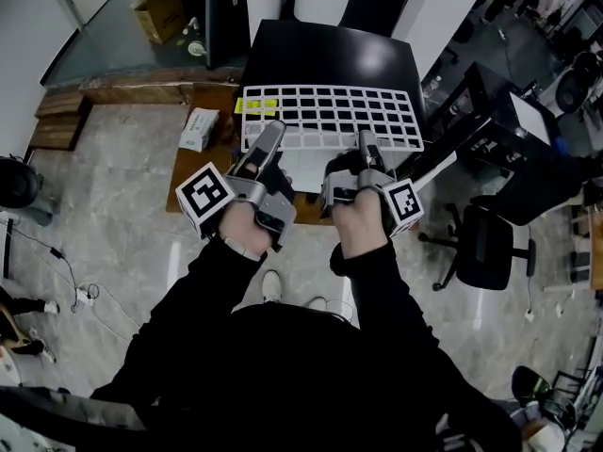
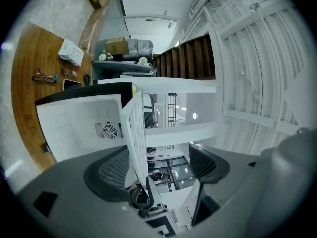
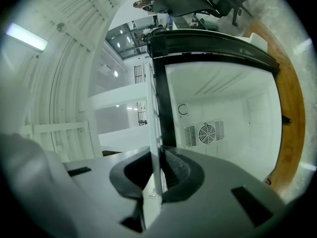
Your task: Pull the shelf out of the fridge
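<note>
Grey marbled floor (image 1: 122, 196), wooden table (image 1: 193, 185), black office chair (image 1: 485, 243).

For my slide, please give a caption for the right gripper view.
Right tool clamped on the edge of the white shelf, with the open fridge behind.

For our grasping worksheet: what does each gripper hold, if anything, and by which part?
The right gripper is shut on the white wire shelf's near edge. The left gripper holds nothing: its jaws stand apart, that edge between them.
</note>
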Motion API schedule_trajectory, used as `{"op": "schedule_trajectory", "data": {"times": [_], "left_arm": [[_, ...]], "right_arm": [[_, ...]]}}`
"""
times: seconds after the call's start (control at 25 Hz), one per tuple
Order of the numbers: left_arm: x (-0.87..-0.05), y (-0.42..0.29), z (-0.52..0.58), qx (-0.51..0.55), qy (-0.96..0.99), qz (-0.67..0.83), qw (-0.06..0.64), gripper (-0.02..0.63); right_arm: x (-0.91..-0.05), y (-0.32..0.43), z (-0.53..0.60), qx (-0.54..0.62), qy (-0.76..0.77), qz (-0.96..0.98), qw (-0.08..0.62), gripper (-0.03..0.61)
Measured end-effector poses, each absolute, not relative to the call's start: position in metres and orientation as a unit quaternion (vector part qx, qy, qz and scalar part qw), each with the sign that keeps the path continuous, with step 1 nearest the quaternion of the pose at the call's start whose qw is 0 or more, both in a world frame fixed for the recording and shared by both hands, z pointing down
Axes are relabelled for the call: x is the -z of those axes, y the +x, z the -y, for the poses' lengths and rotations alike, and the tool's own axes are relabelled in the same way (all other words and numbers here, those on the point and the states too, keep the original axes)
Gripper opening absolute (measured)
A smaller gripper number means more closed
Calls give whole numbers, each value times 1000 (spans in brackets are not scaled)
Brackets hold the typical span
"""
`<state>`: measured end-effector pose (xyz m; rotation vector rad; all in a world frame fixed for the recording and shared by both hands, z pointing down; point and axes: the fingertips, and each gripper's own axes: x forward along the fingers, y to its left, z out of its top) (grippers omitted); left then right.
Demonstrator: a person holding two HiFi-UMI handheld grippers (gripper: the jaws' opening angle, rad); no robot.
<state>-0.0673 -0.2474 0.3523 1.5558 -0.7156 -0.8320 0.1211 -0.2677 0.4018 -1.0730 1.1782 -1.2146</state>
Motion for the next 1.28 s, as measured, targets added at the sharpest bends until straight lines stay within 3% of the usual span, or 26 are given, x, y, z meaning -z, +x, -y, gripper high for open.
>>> {"op": "schedule_trajectory", "data": {"times": [0.48,0.68,0.8,0.92,1.04,1.12,1.2,1.28], "left_arm": [[-351,-69,247,356,669,293,583,368],[-354,-65,248,355,668,291,585,368],[-354,-61,247,353,671,291,583,368],[-352,-56,241,347,689,288,568,368],[-354,-50,222,316,737,284,526,368],[-363,-47,204,285,768,287,496,368],[-374,-45,186,257,792,286,474,368],[-384,-39,168,225,826,278,436,367]], "right_arm": [[-398,123,276,494,-460,-479,562,42],[-383,124,272,495,-447,-495,556,281],[-385,124,266,500,-452,-503,541,340],[-387,122,254,494,-457,-530,515,356],[-383,128,229,446,-480,-590,472,354],[-381,134,208,402,-496,-635,435,312],[-382,134,185,354,-504,-690,381,211],[-386,130,163,303,-501,-743,323,42]]}}
